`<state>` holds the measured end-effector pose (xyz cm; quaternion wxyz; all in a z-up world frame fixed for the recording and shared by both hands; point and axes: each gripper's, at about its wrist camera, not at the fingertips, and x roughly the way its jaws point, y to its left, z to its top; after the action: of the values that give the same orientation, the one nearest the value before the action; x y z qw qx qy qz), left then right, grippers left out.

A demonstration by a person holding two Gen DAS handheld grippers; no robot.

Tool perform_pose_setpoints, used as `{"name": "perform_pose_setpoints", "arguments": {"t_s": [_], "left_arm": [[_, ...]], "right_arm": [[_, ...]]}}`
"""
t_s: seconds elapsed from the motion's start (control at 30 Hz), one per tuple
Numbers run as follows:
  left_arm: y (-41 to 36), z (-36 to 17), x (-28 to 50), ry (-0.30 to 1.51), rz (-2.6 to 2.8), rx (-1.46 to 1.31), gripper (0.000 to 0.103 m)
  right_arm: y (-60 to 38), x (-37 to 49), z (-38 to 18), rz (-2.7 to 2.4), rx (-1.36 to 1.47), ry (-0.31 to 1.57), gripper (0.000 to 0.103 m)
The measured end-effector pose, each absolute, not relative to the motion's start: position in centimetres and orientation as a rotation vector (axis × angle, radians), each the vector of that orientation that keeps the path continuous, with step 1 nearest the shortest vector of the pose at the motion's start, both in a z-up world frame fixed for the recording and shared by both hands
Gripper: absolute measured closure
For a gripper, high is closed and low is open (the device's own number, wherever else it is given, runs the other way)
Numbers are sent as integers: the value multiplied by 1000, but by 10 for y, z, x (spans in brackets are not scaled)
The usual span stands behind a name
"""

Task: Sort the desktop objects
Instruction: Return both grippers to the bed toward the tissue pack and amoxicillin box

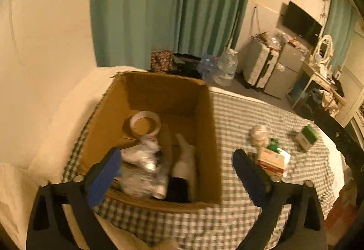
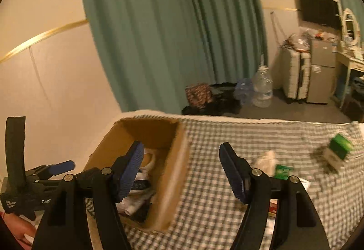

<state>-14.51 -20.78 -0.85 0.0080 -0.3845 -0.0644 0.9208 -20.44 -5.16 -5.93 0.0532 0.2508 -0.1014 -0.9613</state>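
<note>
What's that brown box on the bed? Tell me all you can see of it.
The cardboard box is plain brown, open at the top with no lid showing, and stands upright on a green-and-white checked cloth. Inside lie a roll of tape, a white bottle on its side and some crumpled wrappers, too blurred to identify. Its walls look a little bent. The left gripper hangs open above its near edge, and neither gripper touches it.
</note>
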Motion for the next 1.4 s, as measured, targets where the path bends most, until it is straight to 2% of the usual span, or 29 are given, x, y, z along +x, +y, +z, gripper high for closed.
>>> {"name": "perform_pose_setpoints", "arguments": {"t_s": [0.17, 0.43, 0.5, 0.7, 0.97, 1.1, 1.27, 1.4], "left_arm": [[-139, 0, -117, -164, 2818, -1148, 0], [-28, -25, -90, -107, 2661, -1120, 0], [-11, -34, -88, -93, 2628, -1118, 0], [26, -81, -93, -15, 2586, -1189, 0], [34, -147, -136, -41, 2669, -1379, 0], [31, -169, -155, -47, 2768, -1371, 0], [10, -189, -180, -112, 2811, -1456, 0], [-10, -205, -197, -152, 2804, -1561, 0]], "right_arm": [[-4, -152, -50, -3020, 728, -280, 25], [80, -83, -57, -3168, 762, -297, 11], [98, -72, -64, -3176, 777, -330, 2], [132, -64, -109, -3191, 839, -457, 0], [171, -88, -182, -3167, 960, -571, 0], [174, -123, -201, -3056, 986, -453, 0], [146, -185, -220, -2826, 986, -104, 0], [132, -223, -237, -2692, 983, -99, 0]]}}
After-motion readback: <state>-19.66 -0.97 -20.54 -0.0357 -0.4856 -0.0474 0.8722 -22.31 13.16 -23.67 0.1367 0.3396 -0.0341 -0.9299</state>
